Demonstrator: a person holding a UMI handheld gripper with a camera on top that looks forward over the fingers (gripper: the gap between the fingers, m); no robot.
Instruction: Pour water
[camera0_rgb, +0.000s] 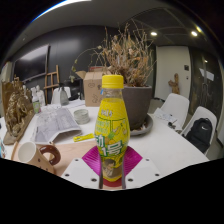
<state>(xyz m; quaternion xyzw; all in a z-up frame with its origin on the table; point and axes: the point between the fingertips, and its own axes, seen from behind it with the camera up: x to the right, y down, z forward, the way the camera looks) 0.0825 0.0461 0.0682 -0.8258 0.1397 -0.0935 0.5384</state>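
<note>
My gripper (111, 165) is clamped on a yellow bottle (112, 128), both magenta pads (93, 160) pressing its lower sides. I hold the bottle upright between the fingers, its yellow cap (113, 81) on. Just to its left a tan mug (44, 156) stands on the white table (170, 140). Beyond it are a cardboard box (94, 88) and a pot of dried plants (133, 97).
</note>
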